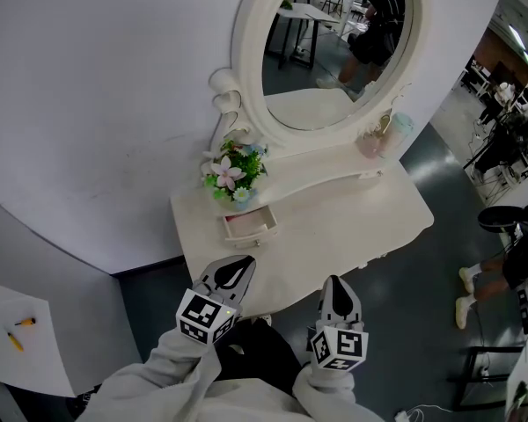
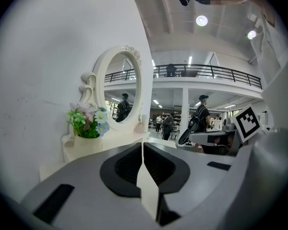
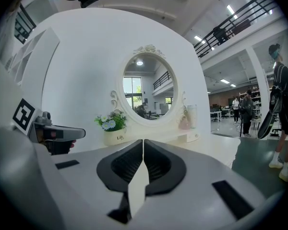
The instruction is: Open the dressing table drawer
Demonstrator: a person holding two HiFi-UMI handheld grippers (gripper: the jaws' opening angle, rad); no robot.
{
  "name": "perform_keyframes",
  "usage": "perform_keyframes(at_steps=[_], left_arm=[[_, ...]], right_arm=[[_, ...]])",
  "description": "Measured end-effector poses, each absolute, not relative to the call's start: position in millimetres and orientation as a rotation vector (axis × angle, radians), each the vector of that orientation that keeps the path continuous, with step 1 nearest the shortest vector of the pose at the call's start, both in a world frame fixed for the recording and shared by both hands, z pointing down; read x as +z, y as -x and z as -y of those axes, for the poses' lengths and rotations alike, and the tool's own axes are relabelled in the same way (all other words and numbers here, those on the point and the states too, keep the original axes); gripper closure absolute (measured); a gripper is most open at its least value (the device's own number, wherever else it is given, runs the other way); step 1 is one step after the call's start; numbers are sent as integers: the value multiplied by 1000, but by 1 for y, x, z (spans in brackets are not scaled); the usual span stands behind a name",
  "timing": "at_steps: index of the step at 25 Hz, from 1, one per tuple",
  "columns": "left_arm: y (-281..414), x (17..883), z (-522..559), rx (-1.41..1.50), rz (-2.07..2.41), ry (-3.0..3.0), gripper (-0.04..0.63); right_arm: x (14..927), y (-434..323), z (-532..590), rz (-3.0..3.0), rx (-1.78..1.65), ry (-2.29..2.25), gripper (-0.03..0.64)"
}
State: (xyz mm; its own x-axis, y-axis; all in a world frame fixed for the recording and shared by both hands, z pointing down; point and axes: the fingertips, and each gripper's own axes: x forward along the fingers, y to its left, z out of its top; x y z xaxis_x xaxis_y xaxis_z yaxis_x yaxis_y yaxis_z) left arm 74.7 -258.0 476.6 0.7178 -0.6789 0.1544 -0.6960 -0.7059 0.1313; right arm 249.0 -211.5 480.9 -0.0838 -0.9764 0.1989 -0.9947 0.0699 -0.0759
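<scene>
The small cream drawer (image 1: 249, 226) at frame centre, below the artificial flowers (image 1: 233, 172), already juts out with its pinkish inside showing, so little seems left. Below it, the left gripper (image 1: 236, 271) and right gripper (image 1: 336, 290) are both pressed together and empty.

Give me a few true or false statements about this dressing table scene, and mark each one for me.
1. The left gripper and right gripper both have their fingers closed on nothing. True.
2. A flower pot stands on the dressing table beside an oval mirror. True.
3. The flower pot is at the mirror's right. False: it is at its left.
4. The left gripper holds the flower pot. False: the pot stands apart from it.
</scene>
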Motion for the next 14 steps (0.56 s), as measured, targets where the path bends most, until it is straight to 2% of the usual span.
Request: perform_keyframes(at_steps=[14], left_arm=[[-75, 480, 259, 142, 1105, -2732, 571]], right_arm=[[486, -247, 215, 2223, 310, -2039, 580]])
